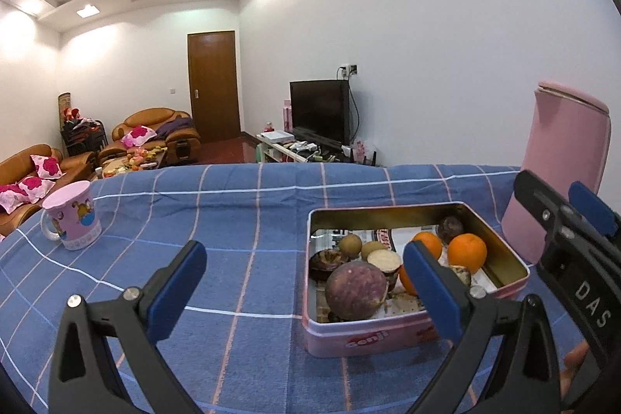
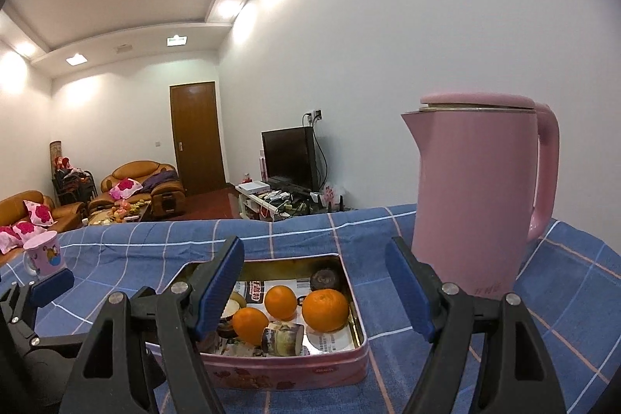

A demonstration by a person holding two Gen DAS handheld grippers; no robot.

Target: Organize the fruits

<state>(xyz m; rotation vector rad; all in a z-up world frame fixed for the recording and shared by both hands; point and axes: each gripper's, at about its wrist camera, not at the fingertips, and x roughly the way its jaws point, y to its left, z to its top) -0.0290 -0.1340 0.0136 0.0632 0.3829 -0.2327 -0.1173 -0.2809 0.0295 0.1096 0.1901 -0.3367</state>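
- The pink tin (image 2: 295,365) sits on the blue checked tablecloth (image 1: 240,204), with a pink kettle (image 2: 473,189) just beyond its right corner.
- Inside the tin lie three oranges (image 2: 325,310), a large purple fruit (image 1: 356,291), some small brown fruits (image 1: 350,245) and a few cut halves.
- The left gripper (image 1: 306,278) hovers before the tin, jaws spread wide, nothing between them.
- The right gripper (image 2: 316,288) hangs over the tin's near edge, jaws likewise apart and empty.
- A pink mug (image 1: 71,220) stands well apart at the cloth's left.
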